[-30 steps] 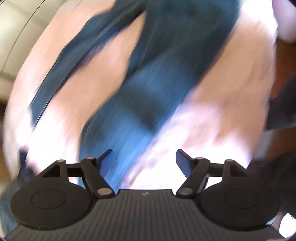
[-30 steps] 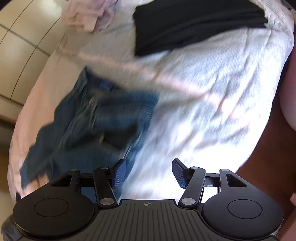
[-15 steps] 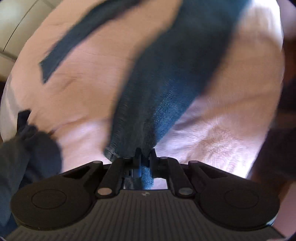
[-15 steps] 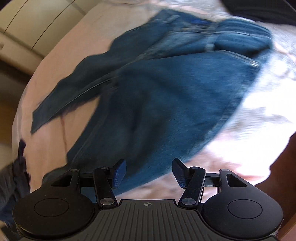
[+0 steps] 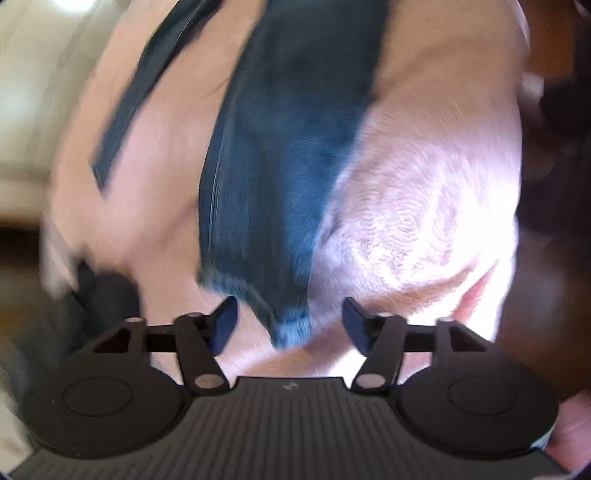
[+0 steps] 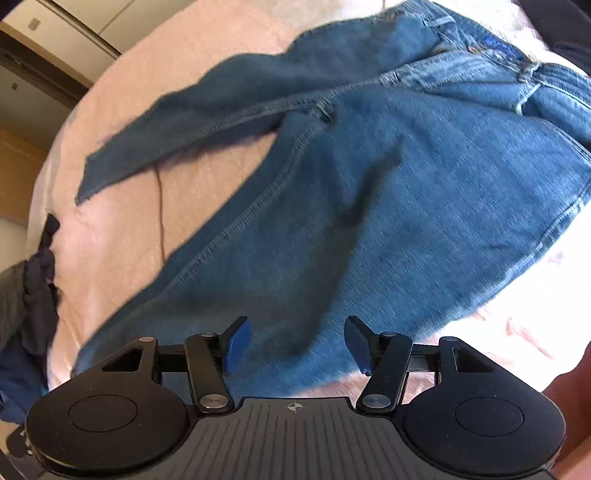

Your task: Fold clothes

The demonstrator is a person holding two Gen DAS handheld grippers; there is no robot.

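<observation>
Blue jeans (image 6: pixel 369 206) lie spread on a pink blanket (image 6: pixel 155 92), waistband at the far right, one leg running toward me and the other stretching out to the far left. My right gripper (image 6: pixel 295 343) is open and empty over the near leg. In the blurred left wrist view, the near leg's hem (image 5: pixel 288 321) lies just ahead of my open left gripper (image 5: pixel 288 325), which holds nothing. The jeans (image 5: pixel 280 166) run away from it up the blanket (image 5: pixel 424 221).
A dark bundle of clothes (image 6: pixel 33 295) hangs at the blanket's left edge, also in the left wrist view (image 5: pixel 92 295). A cream cabinet (image 6: pixel 74 22) stands beyond the bed. Brown floor (image 5: pixel 546 277) shows past the right edge.
My left gripper closed on the jeans leg hem, pulled it out and has now opened, letting it go. My right gripper stayed open and moved in over the jeans.
</observation>
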